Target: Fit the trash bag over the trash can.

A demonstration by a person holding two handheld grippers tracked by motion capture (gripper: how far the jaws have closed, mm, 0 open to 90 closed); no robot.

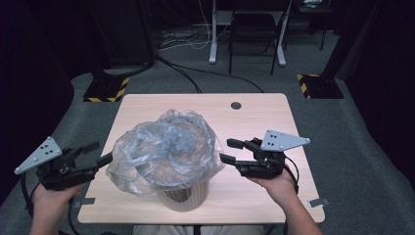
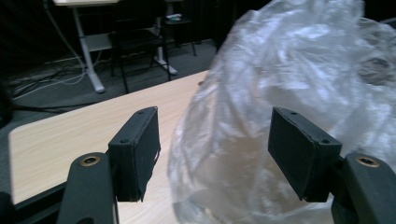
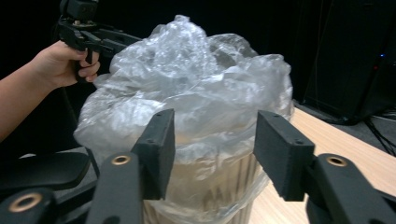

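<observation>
A crumpled clear plastic bag (image 1: 166, 147) is draped over the mouth of a beige ribbed bin (image 1: 188, 198), which stands near the front edge of the wooden table (image 1: 254, 122). At the bag's left side my left gripper (image 1: 100, 152) is open, its jaws apart on either side of the film's edge without pressing it (image 2: 215, 121). To the right of the bag, my right gripper (image 1: 226, 150) is open too, a short way off. In the right gripper view its jaws (image 3: 215, 121) frame the bag (image 3: 196, 79) and bin (image 3: 224, 182), with nothing between the pads.
A round cable hole (image 1: 236, 105) lies in the table's far part. Grey tape marks sit at the front corners (image 1: 318, 201) (image 1: 85, 200). Beyond the table are a dark chair (image 1: 252, 34), white desk legs (image 1: 213, 44) and stand bases striped in yellow and black (image 1: 105, 90).
</observation>
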